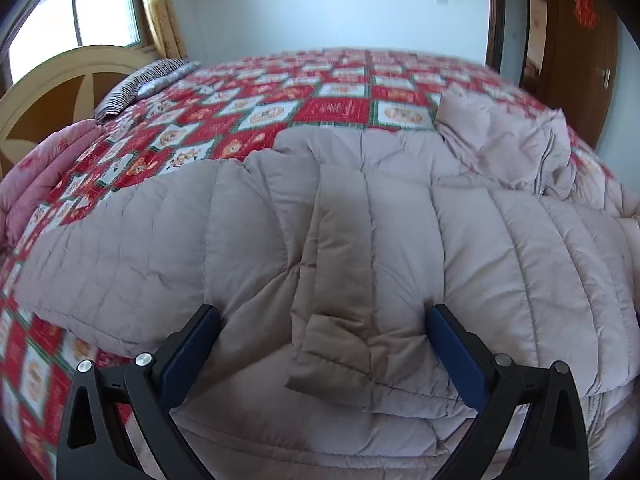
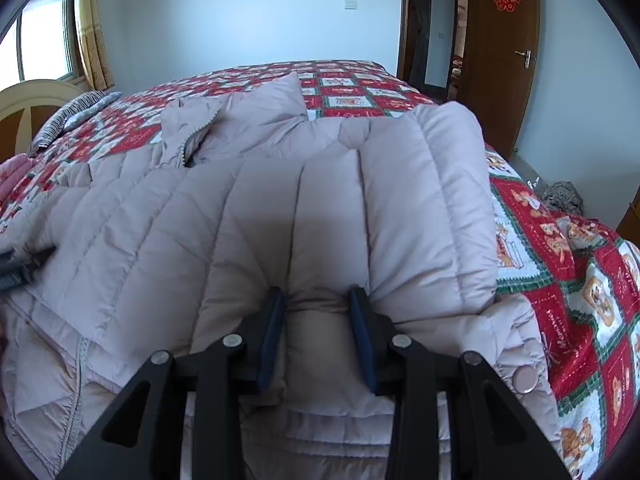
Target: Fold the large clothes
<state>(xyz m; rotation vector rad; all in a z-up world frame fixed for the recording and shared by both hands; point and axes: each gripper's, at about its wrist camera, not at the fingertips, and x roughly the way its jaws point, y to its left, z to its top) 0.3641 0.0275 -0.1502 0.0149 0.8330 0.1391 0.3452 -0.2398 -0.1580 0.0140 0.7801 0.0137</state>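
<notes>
A pale pink quilted puffer jacket (image 1: 400, 240) lies spread over the near part of the bed. In the left wrist view, a sleeve (image 1: 340, 280) is folded over its body with the cuff towards me. My left gripper (image 1: 322, 318) hovers over that cuff, open wide, and its pads press on nothing. In the right wrist view, my right gripper (image 2: 317, 300) is shut on a bunched fold of the jacket (image 2: 320, 200), near its right side edge. The fabric puckers between the blue pads (image 2: 362, 320). The collar and zip (image 2: 188, 136) lie crumpled at the far left.
A red patchwork quilt (image 2: 352, 88) covers the bed. A striped pillow (image 1: 136, 88), a pink folded blanket (image 1: 36, 168) and a cream headboard (image 1: 60, 76) are at the left. Brown doors (image 2: 504, 60) stand at the right, with a grey bundle (image 2: 562, 196) on the floor.
</notes>
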